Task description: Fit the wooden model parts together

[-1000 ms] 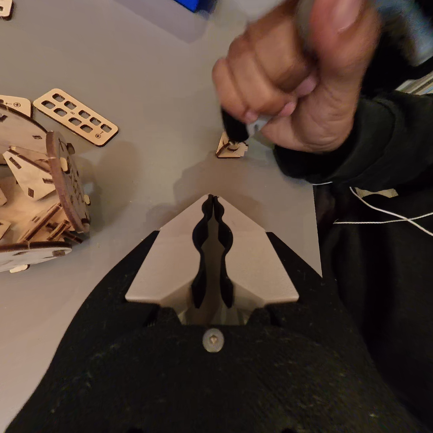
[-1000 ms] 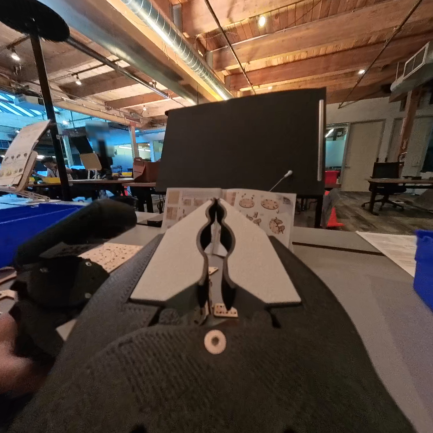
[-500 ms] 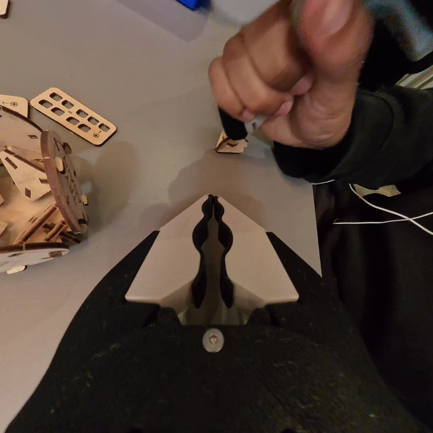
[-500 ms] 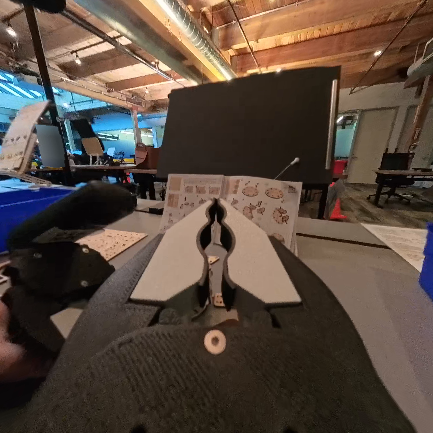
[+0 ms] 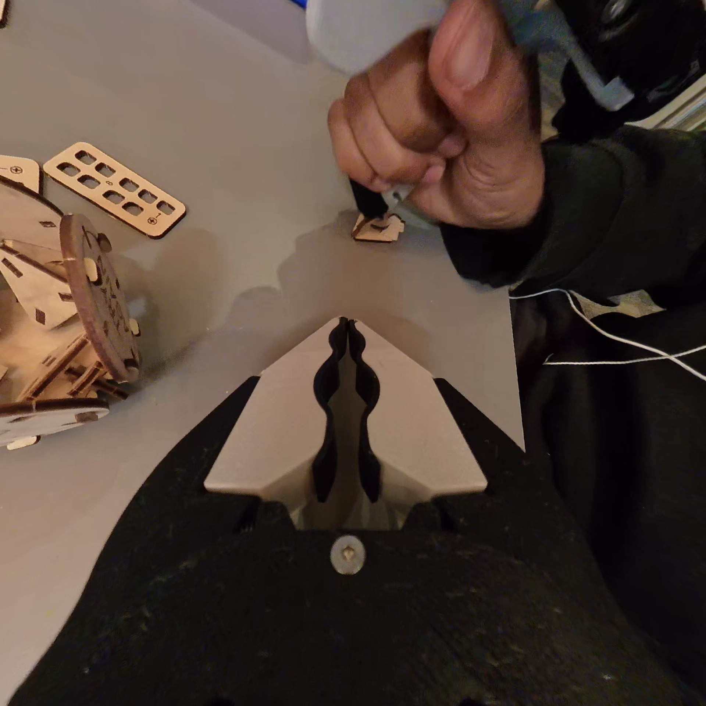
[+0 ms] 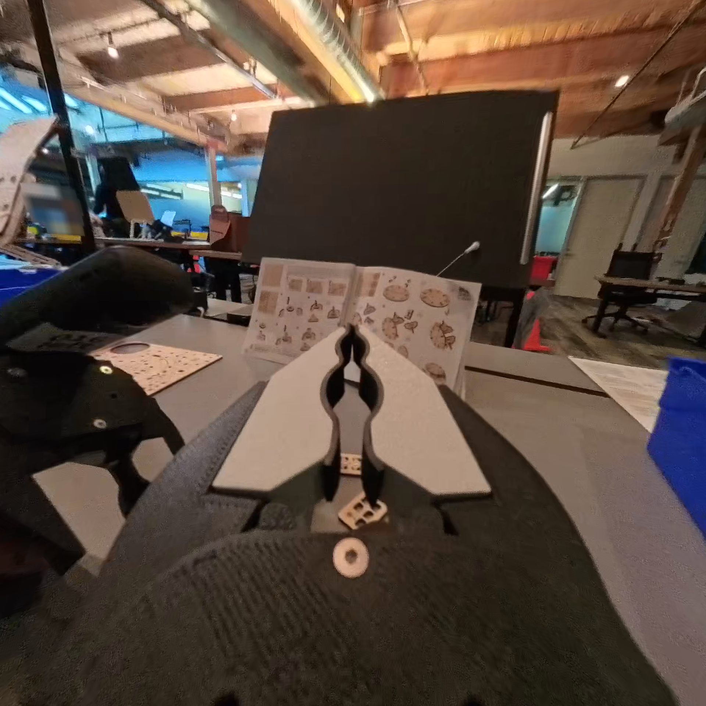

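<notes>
Tabletop (image 5: 229, 114), grey and matte, carries everything and ends in a straight edge against a person's dark clothing on the right. Behind it, in the right wrist view, a black panel (image 6: 401, 183) stands upright and fills the middle of the background.

Both tools come next in size. The left tool (image 5: 347, 321) points down at bare tabletop with its two tips together and nothing between them; it touches no piece. The right tool (image 6: 351, 330) is likewise closed tip to tip on nothing and aims level toward the panel. A hand (image 5: 439, 133) is wrapped round its handle in a fist, slightly blurred. The left tool's black body also shows at the left edge of the right wrist view.

A wooden assembly (image 5: 57, 324) of slotted plates and round discs sits to the left of the left tool, near it but apart. An open booklet (image 6: 363, 305) stands propped just beyond the right tool's tips, in front of the panel. A flat wooden sheet (image 6: 153, 363) with cut-outs lies left of the booklet, and a blue bin (image 6: 680, 420) stands at the right edge.

Smaller things follow. A slotted strip (image 5: 114, 189) lies flat beyond the assembly. A small wooden piece (image 5: 376, 229) lies right under the fist, with a black part below the fingers reaching down to it; whether they touch I cannot tell. Two little perforated pieces (image 6: 363, 510) show on the tabletop beneath the right tool. A white string (image 5: 611, 344) crosses the clothing.
</notes>
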A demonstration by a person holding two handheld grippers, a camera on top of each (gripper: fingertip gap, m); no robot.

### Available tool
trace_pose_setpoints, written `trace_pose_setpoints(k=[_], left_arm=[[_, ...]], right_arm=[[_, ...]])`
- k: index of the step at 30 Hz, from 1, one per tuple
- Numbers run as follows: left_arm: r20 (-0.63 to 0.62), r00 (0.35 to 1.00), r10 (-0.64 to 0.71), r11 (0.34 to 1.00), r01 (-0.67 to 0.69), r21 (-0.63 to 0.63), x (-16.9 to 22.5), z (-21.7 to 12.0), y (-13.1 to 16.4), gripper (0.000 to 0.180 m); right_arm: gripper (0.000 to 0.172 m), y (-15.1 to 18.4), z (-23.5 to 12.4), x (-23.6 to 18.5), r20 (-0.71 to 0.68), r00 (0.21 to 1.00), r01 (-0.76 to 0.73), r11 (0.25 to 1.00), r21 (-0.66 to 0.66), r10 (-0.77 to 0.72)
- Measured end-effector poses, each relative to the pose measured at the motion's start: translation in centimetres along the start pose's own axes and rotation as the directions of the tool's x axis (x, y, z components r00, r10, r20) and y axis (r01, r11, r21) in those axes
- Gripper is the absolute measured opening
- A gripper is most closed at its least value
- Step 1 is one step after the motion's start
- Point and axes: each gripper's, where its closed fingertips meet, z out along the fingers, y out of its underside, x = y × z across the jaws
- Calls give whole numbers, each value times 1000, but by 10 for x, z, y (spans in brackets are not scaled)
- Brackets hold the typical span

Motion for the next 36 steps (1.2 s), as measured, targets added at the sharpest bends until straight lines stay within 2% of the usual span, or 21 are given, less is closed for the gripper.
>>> trace_pose_setpoints(k=[4,5,8,13,14,17,23,28,31,36], left_arm=[[-2,1000,-8,1000,8,2,-1,0,0,0],[-4,1000,-10,1000,10,4,0,0,0,0],[2,1000,-3,1000,3,-1,0,0,0,0],[-2,1000,-6,1000,6,4,0,-1,0,0],[-1,1000,-5,1000,5,2,0,0,0,0],[5,1000,3,1000,-3,-5,0,0,1,0],[0,1000,-2,1000,2,-5,0,0,1,0],[1,1000,1,1000,-1,-8,0,1,1,0],[4,1000,4,1000,-4,-12,0,1,2,0],[5,1000,-1,1000,1,-18,0,2,2,0]], right_arm=[[0,-44,-6,3,-19,1000,-9,994,111,11],[0,-43,-5,2,-17,1000,-11,994,111,13],[0,6,0,-2,1,1000,1,999,-41,-1],[0,-37,-9,11,-42,998,-52,995,85,56],[0,-36,-9,11,-45,998,-44,996,83,48],[0,3,-8,10,-30,1000,-7,1000,-28,7],[0,-49,-22,11,-17,998,-51,994,97,53],[0,-57,-49,23,-45,999,-16,995,95,20],[0,-64,-73,41,-84,996,12,984,179,3],[26,-54,-78,44,-12,998,-52,984,172,55]])
